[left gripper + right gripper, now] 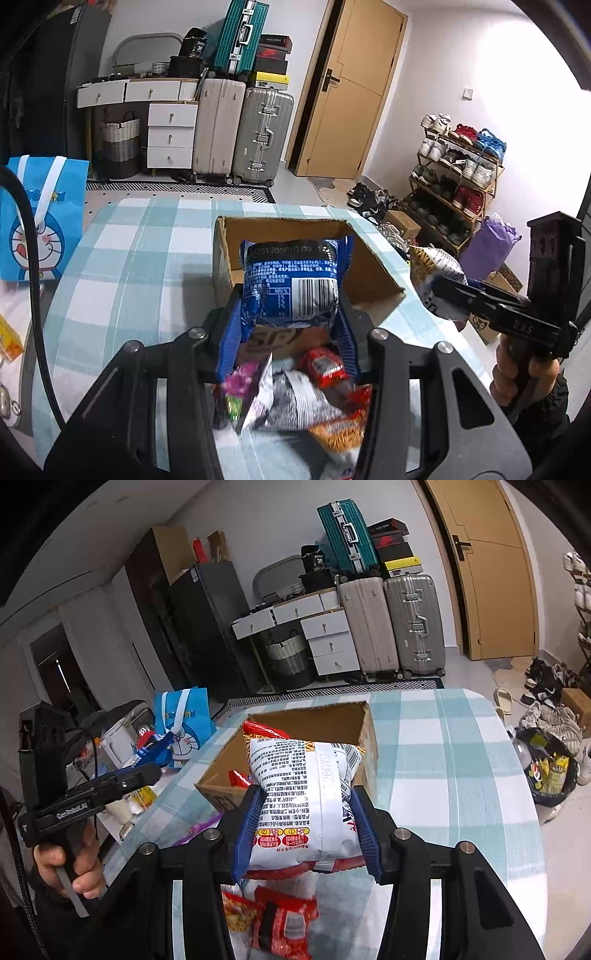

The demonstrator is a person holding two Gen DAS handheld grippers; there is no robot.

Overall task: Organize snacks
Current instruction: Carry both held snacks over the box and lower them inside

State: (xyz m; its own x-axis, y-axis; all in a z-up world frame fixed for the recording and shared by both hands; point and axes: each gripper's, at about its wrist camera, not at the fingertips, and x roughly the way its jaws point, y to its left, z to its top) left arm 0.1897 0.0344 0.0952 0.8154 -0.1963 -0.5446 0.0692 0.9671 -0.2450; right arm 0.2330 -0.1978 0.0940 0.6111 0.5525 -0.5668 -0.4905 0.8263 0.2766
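Blue snack bag (pixel 291 282) is clamped between left gripper (pixel 291 325) jaws, held above the cardboard box (pixel 373 273). White snack bag (pixel 306 805) is clamped in right gripper (pixel 308 830), raised near the box's front edge.

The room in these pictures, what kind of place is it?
Most likely a lived-in home, perhaps an entry or spare room: a full shoe rack by the wooden door, stacked suitcases, and a checked tablecloth.

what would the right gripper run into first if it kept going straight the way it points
Probably the open cardboard box: the white snack bag held in the right gripper leads, so it would likely meet the box's near edge or opening first. Depth is unclear.
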